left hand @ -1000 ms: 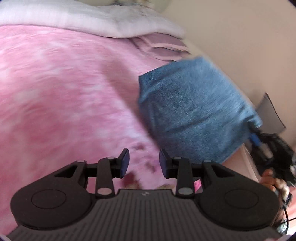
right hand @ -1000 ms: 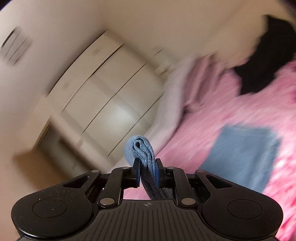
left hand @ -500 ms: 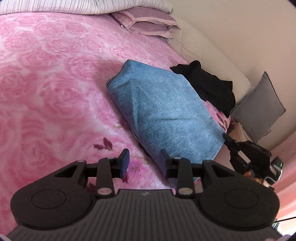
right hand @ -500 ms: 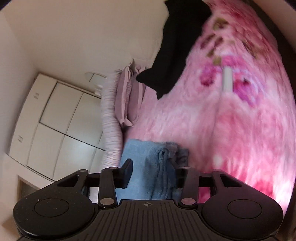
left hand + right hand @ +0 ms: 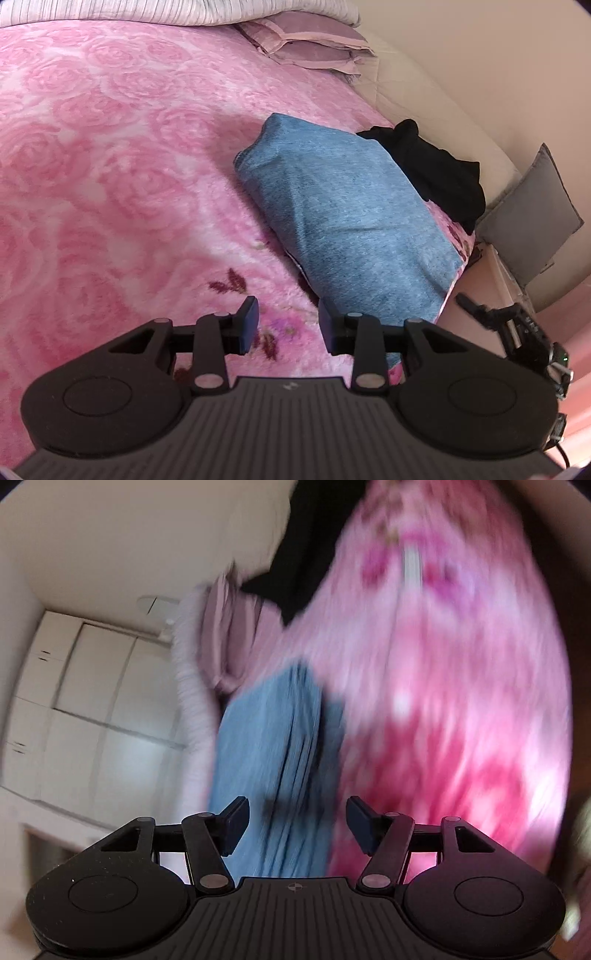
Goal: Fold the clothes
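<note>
Now my right gripper (image 5: 297, 825) has let go of the blue garment (image 5: 351, 221).
Both grippers gape empty, left gripper (image 5: 288, 325) too; the fold lies done on the blanket (image 5: 110, 166).

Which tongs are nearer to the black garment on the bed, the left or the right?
Hard to tell. The black garment lies beyond the folded blue garment from both the left tongs and the right tongs, which are open.

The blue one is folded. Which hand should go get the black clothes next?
Probably the right. The black clothes lie past the folded blue garment, on the side where the right gripper hangs open and empty. The left gripper, also open, sits over bare pink blanket.
</note>
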A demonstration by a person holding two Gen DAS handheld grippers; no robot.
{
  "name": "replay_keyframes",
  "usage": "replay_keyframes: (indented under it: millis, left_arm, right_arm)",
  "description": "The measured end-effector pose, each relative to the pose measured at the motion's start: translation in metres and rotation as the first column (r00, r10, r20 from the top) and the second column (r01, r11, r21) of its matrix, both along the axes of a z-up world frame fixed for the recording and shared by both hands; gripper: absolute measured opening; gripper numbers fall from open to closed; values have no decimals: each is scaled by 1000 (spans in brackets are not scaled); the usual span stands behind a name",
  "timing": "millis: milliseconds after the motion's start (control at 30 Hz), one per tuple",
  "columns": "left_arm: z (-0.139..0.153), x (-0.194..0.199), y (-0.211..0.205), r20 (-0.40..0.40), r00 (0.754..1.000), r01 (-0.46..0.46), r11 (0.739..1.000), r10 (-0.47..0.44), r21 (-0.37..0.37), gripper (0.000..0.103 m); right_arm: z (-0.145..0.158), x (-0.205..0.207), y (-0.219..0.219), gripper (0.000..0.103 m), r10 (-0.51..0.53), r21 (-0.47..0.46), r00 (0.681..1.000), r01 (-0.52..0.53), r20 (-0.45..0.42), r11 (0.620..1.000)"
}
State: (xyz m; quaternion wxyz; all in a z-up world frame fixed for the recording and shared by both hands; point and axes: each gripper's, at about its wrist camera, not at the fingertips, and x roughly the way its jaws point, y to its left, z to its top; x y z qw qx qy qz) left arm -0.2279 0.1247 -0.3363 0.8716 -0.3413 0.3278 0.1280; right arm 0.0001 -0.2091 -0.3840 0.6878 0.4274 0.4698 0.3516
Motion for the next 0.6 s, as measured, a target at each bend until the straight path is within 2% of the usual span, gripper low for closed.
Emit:
replay_keyframes:
  millis: [100,233,267,300,433,600]
  left_arm:
    - [2,-6,3,12,1000,-13,1000,13,3,30]
    - [0,-10,9,7,999,-38,999,38,-3,30]
    - [-1,-9,11,2,999,-44,999,44,-6,30]
    - [-2,-9,12,0,999,-44,999,44,-11,30]
    - [-3,-7,14,-5,1000,-29,1000,29,-7,30]
    - [-6,5,14,4,1000,-10,1000,10,-5,30]
  right_arm:
    - [-8,-1,15,62,23,-24,999,-24,-31,999]
    - [-21,13,29,62,21,12,997,-20,-79,1000]
    - [-25,18,32,59,19,17,995,-18,-98,1000]
    - [-26,23,37,31,29,9,994,-28,-103,1000]
    - [-10,61,39,23,85,-83,996,-87,-28,993]
    - [8,119,32,22,133,-165,989,-120,67,979]
